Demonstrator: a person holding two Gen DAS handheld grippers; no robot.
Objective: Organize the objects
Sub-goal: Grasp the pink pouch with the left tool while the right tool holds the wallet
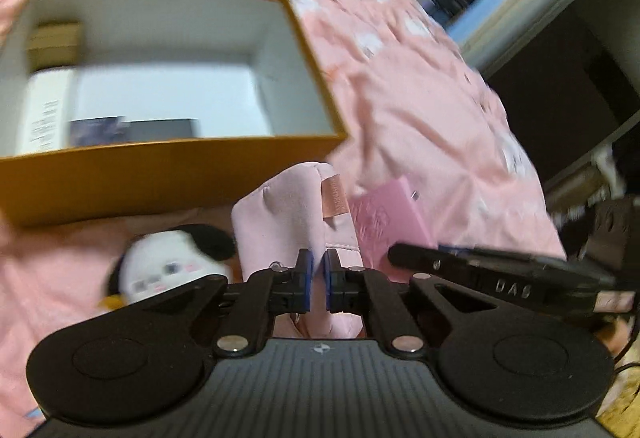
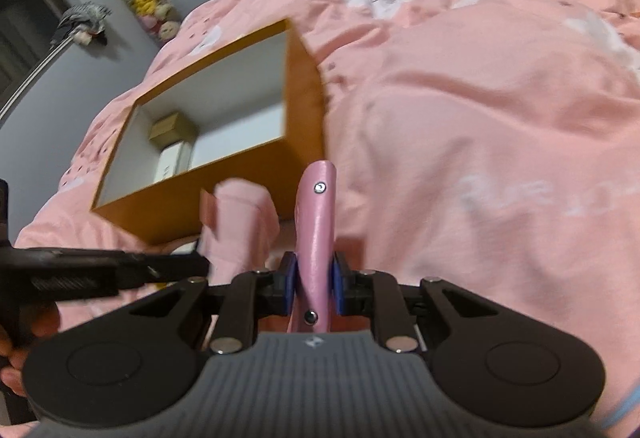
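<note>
A: Quick status on the tidy-up?

B: Partly done, I'd say. The orange box (image 1: 168,174) sits open on the pink bedspread (image 1: 420,110), w/ a few flat items already inside: a tan carton (image 1: 54,42), a white packet (image 1: 46,114), sth dark near the front wall. Still outside: a small panda plush (image 1: 168,262), a pink card (image 1: 388,218), and the two things in hand.

A: Grippers?

B: Left gripper (image 1: 318,278) has its pads pinched together on a pale pink pouch (image 1: 288,214), held up just in front of the box. Right gripper (image 2: 314,284) is clamped on a pink leather holder (image 2: 316,234), also near the box's front corner. Neither's over the opening yet.

A: Materials?

B: Box is stiff card, matte orange outside, white inside, square corners. Pouch looks soft, suede-like, w/ a small tab; prob floppy, so it may sag when released. The holder is smooth, grained leather w/ two metal studs, narrow and curved. Plush is fuzzy and round. Bedspread's wrinkled, so things won't lie flat on it.

A: Left to do?

B: Drop both in, then plush and card.
</note>
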